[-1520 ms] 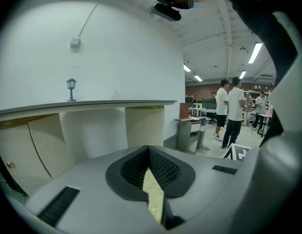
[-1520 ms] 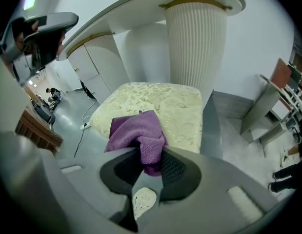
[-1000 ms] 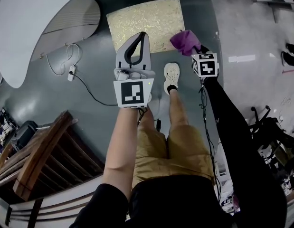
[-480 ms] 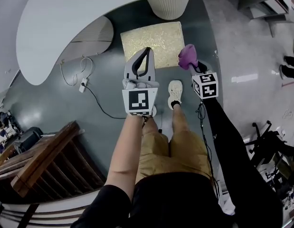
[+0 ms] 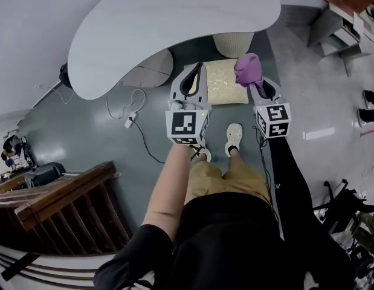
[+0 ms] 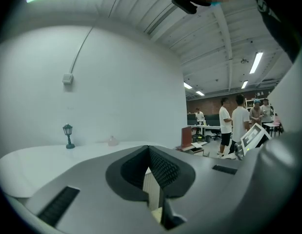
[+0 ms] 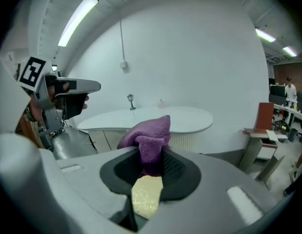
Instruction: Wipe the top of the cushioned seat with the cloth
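Right hand-held gripper [image 7: 150, 165]: jaws pinch a purple cloth [image 7: 147, 136]. The cloth is bunched and stands up out of the jaws, away from the person; no long axis can be made out. Left hand-held gripper [image 6: 150, 152]: jaws pressed together at the tips, nothing between them. Each carries a marker cube [image 5: 272, 120] with a black-and-white square code; no text is legible. In the head view the cloth is over the right far corner of the gold-patterned seat [image 5: 223, 83]; contact cannot be told. The seat stands on the floor [image 5: 114, 138] by the white bench [image 5: 174, 23].
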{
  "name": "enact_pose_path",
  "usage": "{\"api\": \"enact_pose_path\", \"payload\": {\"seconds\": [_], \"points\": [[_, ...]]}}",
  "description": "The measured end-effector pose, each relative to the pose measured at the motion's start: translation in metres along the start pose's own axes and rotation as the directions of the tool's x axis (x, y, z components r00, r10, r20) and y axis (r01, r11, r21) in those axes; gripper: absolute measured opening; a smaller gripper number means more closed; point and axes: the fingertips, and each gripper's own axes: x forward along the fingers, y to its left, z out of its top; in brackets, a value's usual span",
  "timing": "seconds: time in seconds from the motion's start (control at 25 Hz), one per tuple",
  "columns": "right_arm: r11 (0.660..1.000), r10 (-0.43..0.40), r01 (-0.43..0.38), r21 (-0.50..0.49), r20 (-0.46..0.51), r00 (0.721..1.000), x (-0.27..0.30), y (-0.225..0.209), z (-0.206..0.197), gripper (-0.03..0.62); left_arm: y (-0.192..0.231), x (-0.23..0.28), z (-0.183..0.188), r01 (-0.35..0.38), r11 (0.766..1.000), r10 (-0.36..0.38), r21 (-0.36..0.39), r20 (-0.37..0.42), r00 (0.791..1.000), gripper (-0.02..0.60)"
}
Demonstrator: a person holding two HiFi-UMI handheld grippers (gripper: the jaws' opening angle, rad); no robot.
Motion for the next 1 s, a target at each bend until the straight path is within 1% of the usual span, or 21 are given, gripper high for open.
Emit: {"api": "enact_pose_path", "payload": {"seconds": [0.12, 0.32, 0.44, 0.56, 0.64, 0.76, 1.0], "points": [[1.0, 0.001, 0.0, -0.01, 0.083, 0.997, -0.023, 0.01, 0.048, 0.077, 0.003, -0.015, 0.036, -0.013, 1.0, 0.012, 0.028, 0.047, 0.999, 0.006], [0.999, 0.017, -0.008, -0.05, 0.182, 0.983, -0.051, 0.026, 0.113, 0.077, 0.017, -0.043, 0.072, -0.063, 0.998, 0.062, 0.024, 0.055, 0.997, 0.006], [0.998, 0.018, -0.004, -0.063, 0.233, 0.972, -0.063, 0.028, 0.142, 0.077, 0.018, -0.054, 0.089, -0.072, 0.996, 0.068, 0.053, 0.069, 0.995, 0.006], [0.996, 0.033, -0.01, -0.088, 0.267, 0.963, -0.074, 0.029, 0.16, 0.077, 0.02, -0.062, 0.106, -0.088, 0.994, 0.08, 0.071, 0.107, 0.991, 0.008], [0.991, 0.058, -0.022, -0.129, 0.28, 0.958, -0.08, 0.034, 0.167, 0.076, 0.021, -0.068, 0.114, -0.098, 0.992, 0.088, 0.078, 0.123, 0.989, 0.008], [0.982, 0.077, -0.018, -0.19, 0.306, 0.949, -0.086, 0.039, 0.179, 0.076, 0.026, -0.071, 0.124, -0.113, 0.989, 0.099, 0.096, 0.144, 0.985, 0.006], [0.984, 0.08, -0.018, -0.178, 0.346, 0.935, -0.094, 0.037, 0.193, 0.075, 0.025, -0.071, 0.135, -0.119, 0.989, 0.103, 0.092, 0.166, 0.981, 0.008]]}}
